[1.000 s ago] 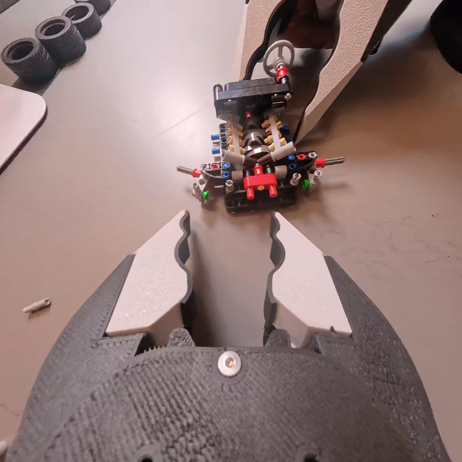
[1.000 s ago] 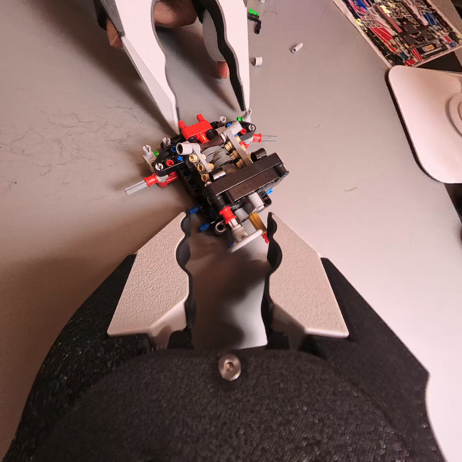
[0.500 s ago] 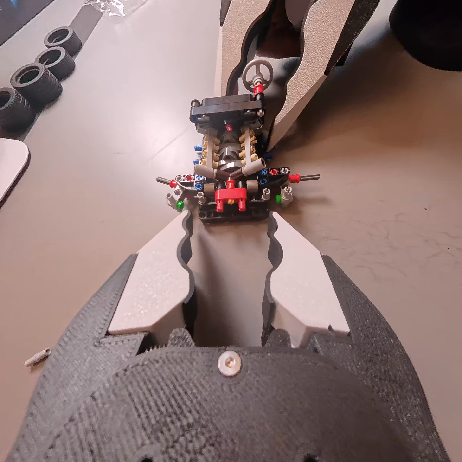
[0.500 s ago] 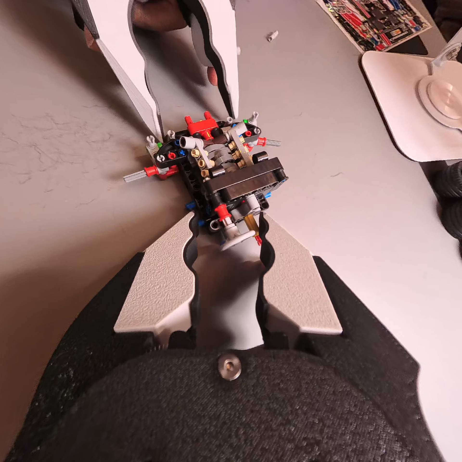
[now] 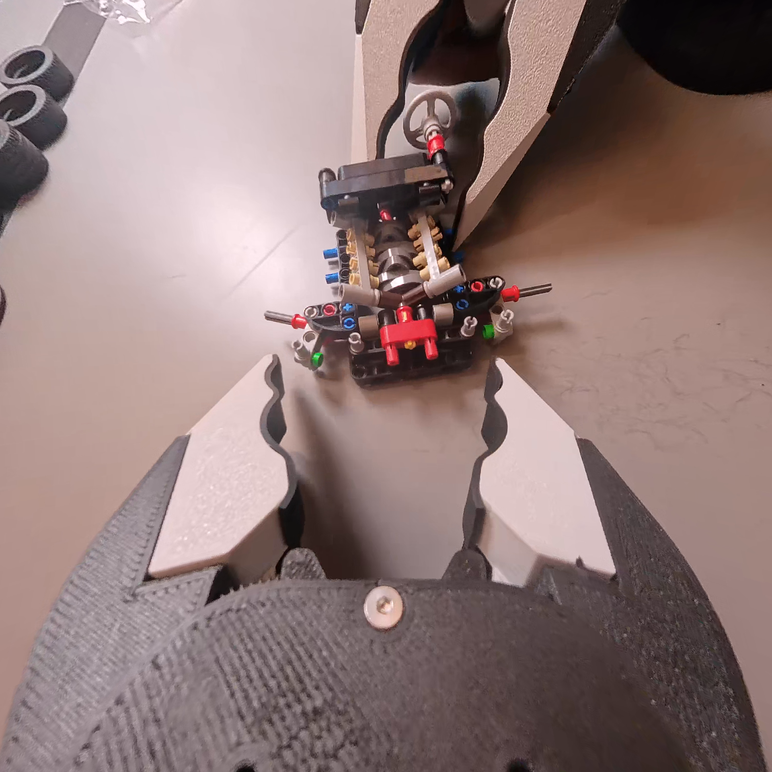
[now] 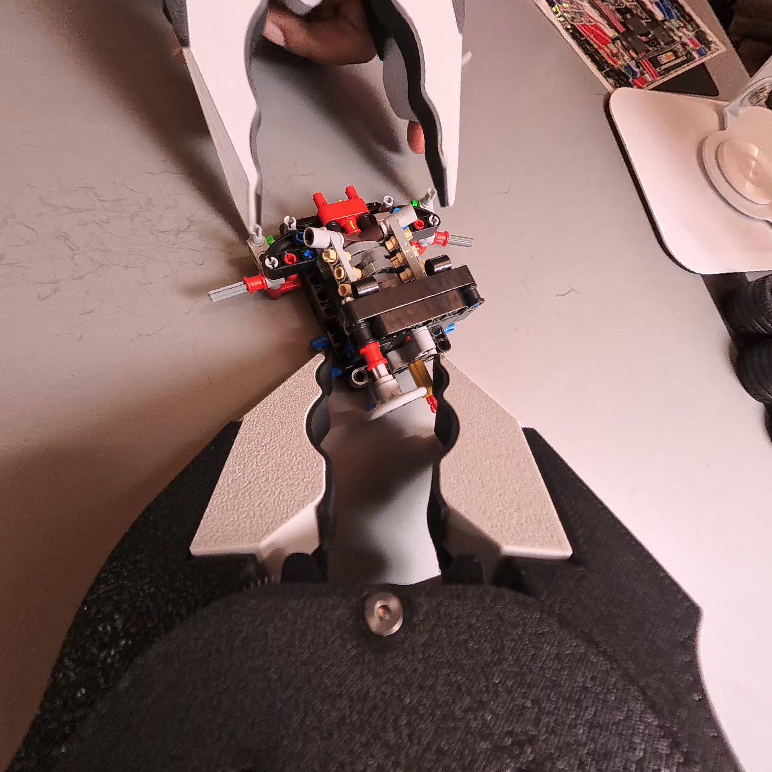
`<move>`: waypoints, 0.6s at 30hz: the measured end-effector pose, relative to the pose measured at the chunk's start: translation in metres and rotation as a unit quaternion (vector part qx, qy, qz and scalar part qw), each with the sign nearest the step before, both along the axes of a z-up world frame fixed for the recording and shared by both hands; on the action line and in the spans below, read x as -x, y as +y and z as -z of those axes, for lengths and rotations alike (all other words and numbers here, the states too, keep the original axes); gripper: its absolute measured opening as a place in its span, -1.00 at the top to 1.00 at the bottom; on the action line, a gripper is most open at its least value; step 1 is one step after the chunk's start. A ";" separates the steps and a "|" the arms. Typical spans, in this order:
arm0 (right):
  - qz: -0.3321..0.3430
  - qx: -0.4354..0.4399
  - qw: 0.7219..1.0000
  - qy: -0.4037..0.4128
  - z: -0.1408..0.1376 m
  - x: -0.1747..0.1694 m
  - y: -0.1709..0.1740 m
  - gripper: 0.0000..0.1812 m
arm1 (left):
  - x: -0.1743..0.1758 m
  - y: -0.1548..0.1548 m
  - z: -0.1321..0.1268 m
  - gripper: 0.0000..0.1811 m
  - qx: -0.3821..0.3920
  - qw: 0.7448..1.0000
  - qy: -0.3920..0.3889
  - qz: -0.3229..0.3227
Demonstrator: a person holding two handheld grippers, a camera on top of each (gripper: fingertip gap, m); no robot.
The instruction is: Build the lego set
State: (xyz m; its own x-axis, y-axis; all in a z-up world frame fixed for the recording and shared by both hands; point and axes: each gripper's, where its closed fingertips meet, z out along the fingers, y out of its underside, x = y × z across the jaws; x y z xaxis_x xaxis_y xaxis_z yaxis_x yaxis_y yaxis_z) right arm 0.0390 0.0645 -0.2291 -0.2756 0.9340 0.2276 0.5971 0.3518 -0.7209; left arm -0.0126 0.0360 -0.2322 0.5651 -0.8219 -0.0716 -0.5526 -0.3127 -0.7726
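Light but pin-studded and easily popped apart, the lego chassis (image 5: 401, 275) mid-table (image 5: 188, 209) wants gripping by its stiff black frame, which the right gripper (image 6: 382, 367) clasps at the steering-wheel end while the left gripper (image 5: 382, 367) gapes empty.

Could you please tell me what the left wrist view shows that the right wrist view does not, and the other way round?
Only the left wrist view shows a crumpled clear wrapper at the far table edge. Only the right wrist view shows the printed booklet, a white tray and a hand behind the far gripper. Both show the lego model between the left gripper and right gripper, its steering wheel and black tyres.
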 end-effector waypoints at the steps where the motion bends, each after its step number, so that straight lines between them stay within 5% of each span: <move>1: 0.000 0.000 1.000 0.000 0.000 0.000 0.000 0.48 | -0.001 0.000 0.002 -0.02 0.004 1.000 0.003 0.006; 7: 0.007 0.005 1.000 0.001 0.000 0.000 0.002 0.48 | -0.002 -0.001 -0.001 0.21 -0.017 1.000 0.009 0.013; 18: 0.008 0.005 1.000 0.003 0.000 -0.001 0.002 0.48 | -0.001 -0.001 -0.001 0.20 -0.018 1.000 0.009 0.006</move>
